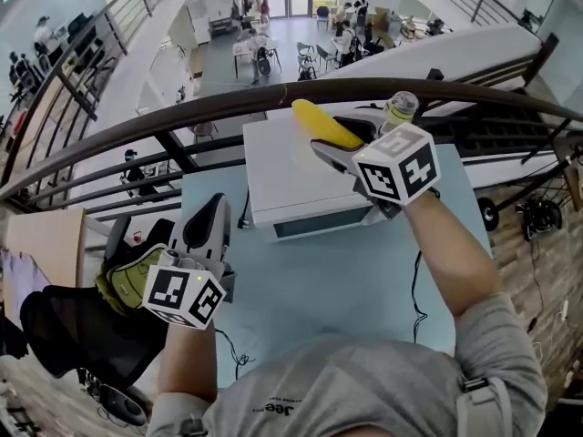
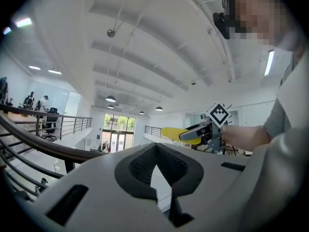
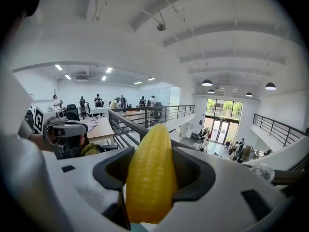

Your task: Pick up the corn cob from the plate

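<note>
The right claw (image 1: 339, 140) was clamped on the corn cob (image 3: 150, 178), with the yellow cob gripped across its thick lower part between the two dark pads. In the right gripper view the cob stood nearly upright, its tapered tip pointed toward 12 o'clock. In the head view the cob was seen just past centre toward 12 o'clock, held in the air with its tip aimed toward 10 o'clock. It was placed over the far edge of a white box (image 1: 291, 185), clear of that box's top. A clear bottle (image 1: 399, 109) was seen just beyond the claw, toward 1 o'clock of the cob. The box was set on the pale blue table (image 1: 337, 285), and a dark curved railing (image 1: 182, 122) ran across the view just behind the cob. Beyond the railing a lower floor with people and furniture was seen.

The left claw (image 1: 208, 228) was held at 8 o'clock in the head view, well apart from the cob, over the near left edge of the table. Its jaws were brought together at the tips, and nothing was held between them. A black chair (image 1: 64, 330) was seen beside it, toward 8 o'clock.
</note>
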The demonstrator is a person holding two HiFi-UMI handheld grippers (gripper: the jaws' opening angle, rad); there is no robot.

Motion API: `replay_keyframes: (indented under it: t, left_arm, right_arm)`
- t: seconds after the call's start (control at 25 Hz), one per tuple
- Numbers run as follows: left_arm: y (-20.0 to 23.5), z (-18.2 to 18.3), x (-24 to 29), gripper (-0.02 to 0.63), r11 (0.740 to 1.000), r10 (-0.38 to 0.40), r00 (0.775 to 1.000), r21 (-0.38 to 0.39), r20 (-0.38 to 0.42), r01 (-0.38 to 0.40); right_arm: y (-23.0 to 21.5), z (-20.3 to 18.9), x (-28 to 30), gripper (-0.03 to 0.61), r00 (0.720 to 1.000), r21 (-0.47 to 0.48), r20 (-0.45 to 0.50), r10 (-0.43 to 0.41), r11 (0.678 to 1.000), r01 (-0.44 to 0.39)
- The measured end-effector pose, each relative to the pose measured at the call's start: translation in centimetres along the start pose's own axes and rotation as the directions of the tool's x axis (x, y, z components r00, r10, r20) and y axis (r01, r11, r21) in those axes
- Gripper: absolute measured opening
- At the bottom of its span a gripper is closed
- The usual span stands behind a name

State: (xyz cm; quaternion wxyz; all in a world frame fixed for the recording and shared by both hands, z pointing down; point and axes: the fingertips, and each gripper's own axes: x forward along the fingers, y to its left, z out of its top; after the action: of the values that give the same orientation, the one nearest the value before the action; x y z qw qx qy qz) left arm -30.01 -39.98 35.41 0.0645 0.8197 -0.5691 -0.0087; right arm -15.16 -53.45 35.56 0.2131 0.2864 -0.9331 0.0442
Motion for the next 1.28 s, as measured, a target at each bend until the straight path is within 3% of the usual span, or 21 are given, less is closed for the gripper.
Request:
replay_keyframes:
  t: [0.4,0.76,1.04,1.28]
  left_arm:
    - [-0.6,4.9,-7.3,0.008,0.999,-0.036,0.997,0.022,0.069,0.035]
    - [-2.5,6.4,-12.3,0.008,0.995,-0.079,0.995,0.07,0.063,0.075]
    - [-9.0,6.0,-13.3,0.008,0.995,-0.038,0.997,0.097,0.066,0.032]
    - [-17.2,5.8,-12.2,0.008,0.996,0.001,0.997,0.088,0.079,-0.008]
  right_arm:
    - [6.6,4.4,-5.4,0.253,0.997,-0.038,0.079,-0.017,0.999,0.02]
    - [11.9,5.5,-9.4,0.253,0.989,-0.045,0.14,-0.05,0.997,0.057]
    - [11.1,3.8,-16.1,0.253,0.977,-0.04,0.214,0.002,0.999,0.007]
    - [8.3,-0.4,-22.3,0.253,0.968,-0.004,0.24,0.071,0.997,-0.072]
